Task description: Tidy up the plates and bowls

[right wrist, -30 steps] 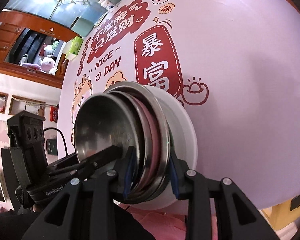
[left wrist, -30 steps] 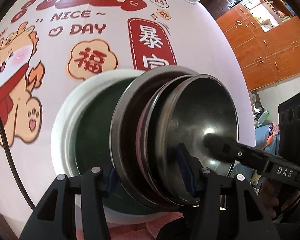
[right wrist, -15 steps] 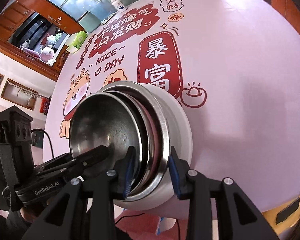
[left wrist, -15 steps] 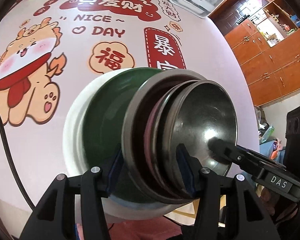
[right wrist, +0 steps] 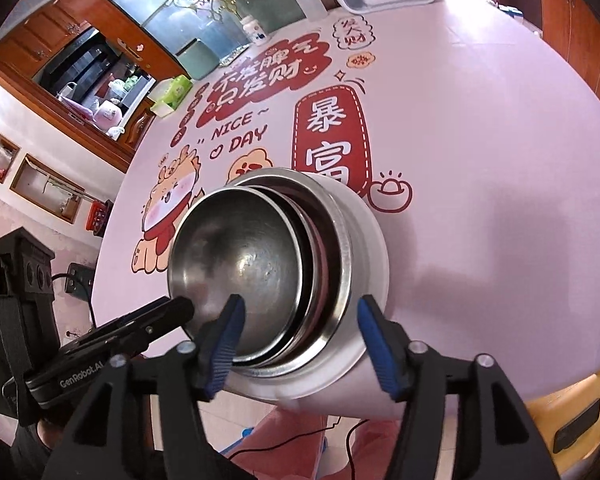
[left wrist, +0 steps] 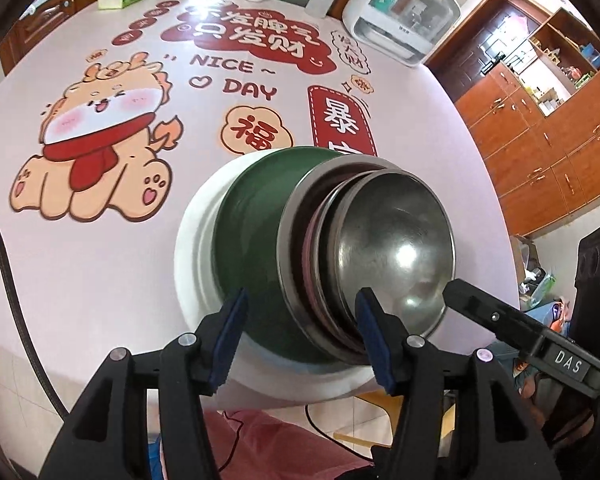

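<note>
Compared with a second ago, my left gripper (left wrist: 300, 336) and right gripper (right wrist: 298, 344) have both just spread their jaws off the nested stack of plates and bowls (left wrist: 364, 256), which sits lower centre on the pink table (left wrist: 100, 272), gripped by neither.

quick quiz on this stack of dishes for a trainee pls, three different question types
1. What colour is the plate lying on the white plate? A red, B green, C yellow.
2. True or false: the stack of dishes stands in the middle of the table.
3. Fill in: the topmost dish is a ____ bowl.

Key: 1 B, the green plate. 2 False, it stands at the table's near edge. 3 Steel: the steel bowl.
</note>
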